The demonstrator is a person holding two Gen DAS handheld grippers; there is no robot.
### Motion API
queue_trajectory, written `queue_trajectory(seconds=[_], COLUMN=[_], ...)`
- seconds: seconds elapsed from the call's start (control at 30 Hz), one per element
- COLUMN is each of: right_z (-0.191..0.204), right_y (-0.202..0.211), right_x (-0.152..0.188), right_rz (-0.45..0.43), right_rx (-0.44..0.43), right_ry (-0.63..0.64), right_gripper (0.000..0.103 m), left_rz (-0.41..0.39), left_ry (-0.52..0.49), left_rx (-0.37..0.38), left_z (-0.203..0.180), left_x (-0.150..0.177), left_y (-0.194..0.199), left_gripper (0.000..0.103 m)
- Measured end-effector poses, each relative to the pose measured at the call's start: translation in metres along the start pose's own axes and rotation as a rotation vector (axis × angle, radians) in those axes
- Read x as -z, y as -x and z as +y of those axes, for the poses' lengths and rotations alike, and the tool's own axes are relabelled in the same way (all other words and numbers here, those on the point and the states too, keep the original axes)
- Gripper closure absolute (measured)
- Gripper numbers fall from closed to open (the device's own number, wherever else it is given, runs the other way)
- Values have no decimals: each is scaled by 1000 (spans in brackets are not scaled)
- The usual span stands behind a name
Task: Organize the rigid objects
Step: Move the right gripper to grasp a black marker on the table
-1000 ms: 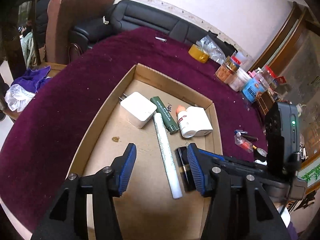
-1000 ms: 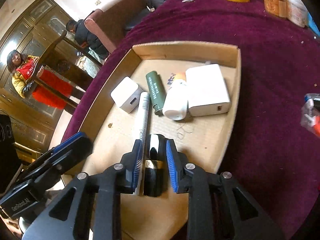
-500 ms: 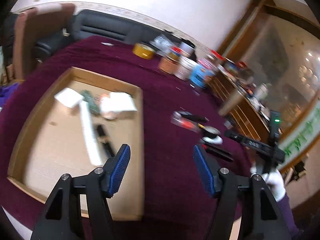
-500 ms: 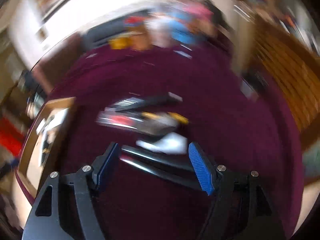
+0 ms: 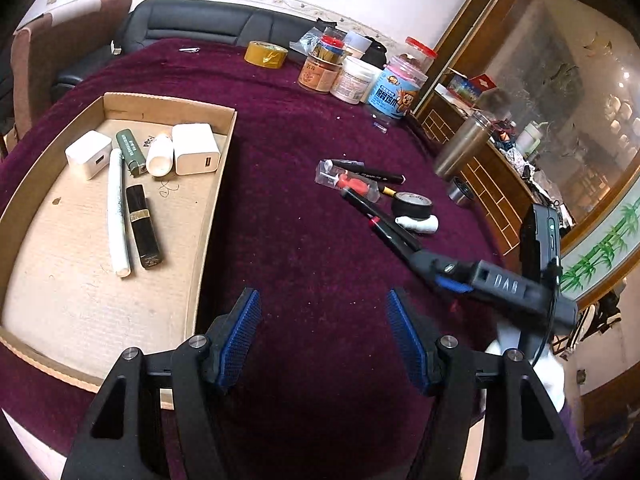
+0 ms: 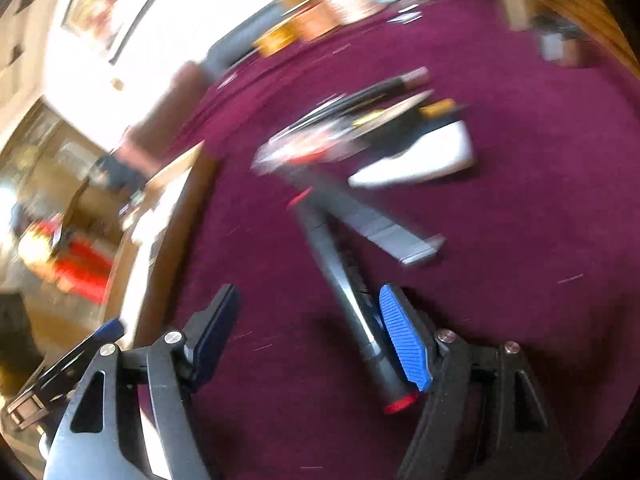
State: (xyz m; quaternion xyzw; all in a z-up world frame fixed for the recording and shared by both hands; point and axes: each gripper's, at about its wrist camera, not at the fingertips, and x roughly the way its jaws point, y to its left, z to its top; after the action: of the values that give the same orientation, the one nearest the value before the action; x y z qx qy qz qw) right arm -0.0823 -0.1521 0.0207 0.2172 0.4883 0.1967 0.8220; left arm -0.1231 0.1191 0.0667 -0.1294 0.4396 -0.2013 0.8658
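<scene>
right wrist view motion-blurred; pens (image 6: pixel 352 288) smeared

Both wrist views over maroon tablecloth (image 5: pixel 304 240)

Far edge of maroon-covered bench (image 5: pixel 304 248): yellow tape roll (image 5: pixel 266 54), cluster of jars (image 5: pixel 352 76) to its right. Black sofa (image 5: pixel 208 26) behind. Metal tumbler (image 5: pixel 460 150) at right, beside wooden cabinet (image 5: pixel 492 184). Right-wrist view blurred.

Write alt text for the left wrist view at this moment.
The open left gripper hovers over a maroon tablecloth, beside a cardboard tray holding two white chargers, a lighter, a bottle, a white pen and a black lipstick. To the right, the right gripper reaches toward loose pens and black tape.
</scene>
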Motion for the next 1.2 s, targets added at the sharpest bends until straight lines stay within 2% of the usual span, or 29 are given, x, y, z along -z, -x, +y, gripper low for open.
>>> queue_trajectory(seconds=[0.07,0.1,0.13,0.17,0.27,0.3,0.37,0.53,0.57,0.6,0.63,0.7,0.8,0.97,1.07,1.1,1.2], right_z=[18,22,23,23,25,25,21,8,3,-1,-1,2,6,11,16,14,8], right_y=[-11,-13,-8,-2,19,22,21,-6,-9,-12,-21,-24,-16,0,10,9,11], right_x=[3,1,-1,-4,-15,-17,-20,-33,-35,-36,-38,-40,-29,2,21,19,10], right_rz=[41,64,53,25,-88,-109,-112,-72,-58,-40,-21,-36,-20,49,93,100,72], right_rx=[-44,-101,-124,-104,119,203,310,454,456,452,447,474,411,380,359,348,341], right_ry=[47,52,51,59,153,188,241,297,290,281,272,280,261,248,268,260,221], right_gripper=[30,30,30,30,30,30,31,37,42,55,59,74,88,89,82,79,78], left_rz=[6,8,10,9,9,10,10,35,38,41,42,35,23,40,72,80,96], left_ry=[-7,-9,-12,-14,-10,-8,-9,-12,-15,-16,-15,-12,-8,-22,-57,-72,-156], left_rx=[-6,-6,-7,-8,-9,-7,-5,8,6,4,3,-3,-16,-17,-26,-29,-66], left_z=[-2,-2,-3,-3,-1,0,0,-3,-3,-3,-3,-1,2,-3,-13,-17,-37], left_x=[2,3,4,5,6,6,6,9,9,10,10,9,7,4,3,2,0], left_y=[0,1,2,2,3,3,2,-7,-8,-8,-8,-5,-1,-12,-27,-32,-52], left_gripper=[44,44,44,44,44,44,44,44,44,44,44,44,44,44,44,44,44])
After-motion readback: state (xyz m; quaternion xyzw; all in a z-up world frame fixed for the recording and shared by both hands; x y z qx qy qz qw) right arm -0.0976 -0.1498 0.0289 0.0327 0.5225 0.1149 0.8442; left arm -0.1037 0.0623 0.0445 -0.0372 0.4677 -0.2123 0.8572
